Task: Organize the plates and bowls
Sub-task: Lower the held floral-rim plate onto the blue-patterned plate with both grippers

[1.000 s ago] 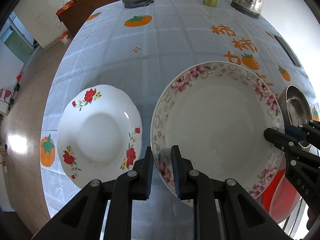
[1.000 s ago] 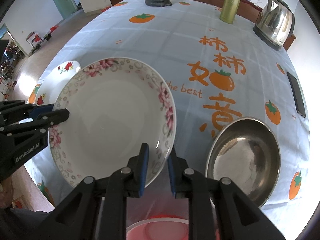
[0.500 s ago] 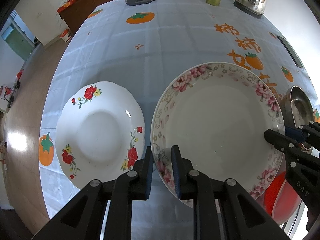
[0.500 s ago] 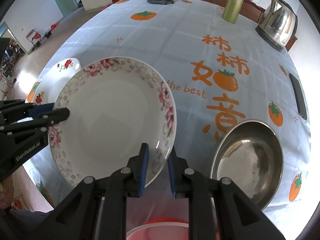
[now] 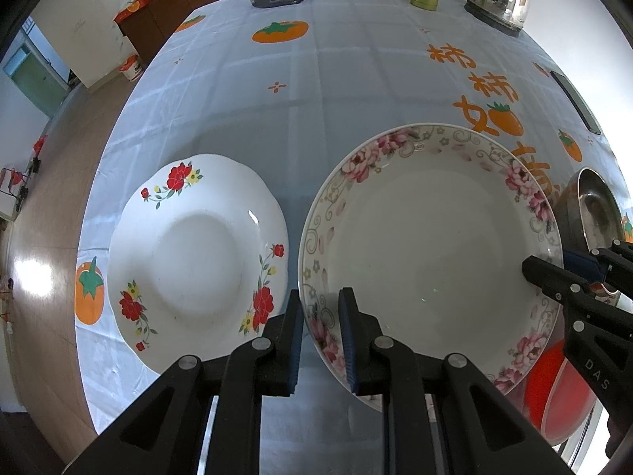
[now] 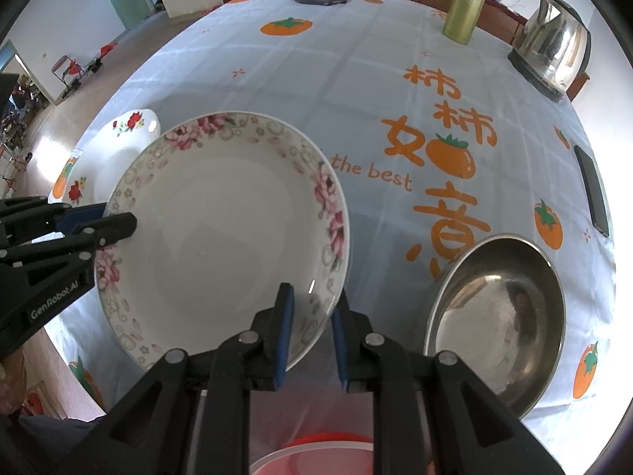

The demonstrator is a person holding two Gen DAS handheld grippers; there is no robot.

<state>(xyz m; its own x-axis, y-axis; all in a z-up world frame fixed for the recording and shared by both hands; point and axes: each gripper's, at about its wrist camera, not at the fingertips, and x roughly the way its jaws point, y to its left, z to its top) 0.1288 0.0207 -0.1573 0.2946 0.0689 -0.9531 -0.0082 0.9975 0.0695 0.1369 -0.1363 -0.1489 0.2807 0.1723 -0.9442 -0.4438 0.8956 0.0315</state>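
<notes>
So far nothing looks stacked: the pieces lie or hang singly above the table point(image 5: 356, 79), which wears a pale cloth printed with orange persimmons. The pink-flowered plate point(image 5: 427, 245) is held between both claws and appears lifted off the cloth near the table's near edge. The left gripper point(image 5: 320, 336) is clamped on the plate's left rim, one pad above and one under it; the right gripper point(image 6: 310, 330) pinches the opposite rim the same way. Both claws are thus closed on the same plate, pointing steeply down.

Just beside it, toward the near left corner, the red-flowered plate point(image 5: 198, 253) rests flat on the cloth, apart from the held plate by a narrow strip of cloth. On the other side, near the near right corner, sits the steel bowl point(image 6: 494, 324). Below the grippers, at or beyond the near edge, a red plastic bowl point(image 6: 316, 455) shows only in part; I cannot tell what it stands on.

As for contents, every dish I can see is empty: both plates are bare, and the steel bowl holds only reflections. The red bowl's inside is mostly hidden.

My judgement is that the task is at an early stage, with one plate in transit and the bowls not yet grouped. Along the far edge stand a kettle point(image 6: 554, 51) and a green canister point(image 6: 467, 4), untouched.
</notes>
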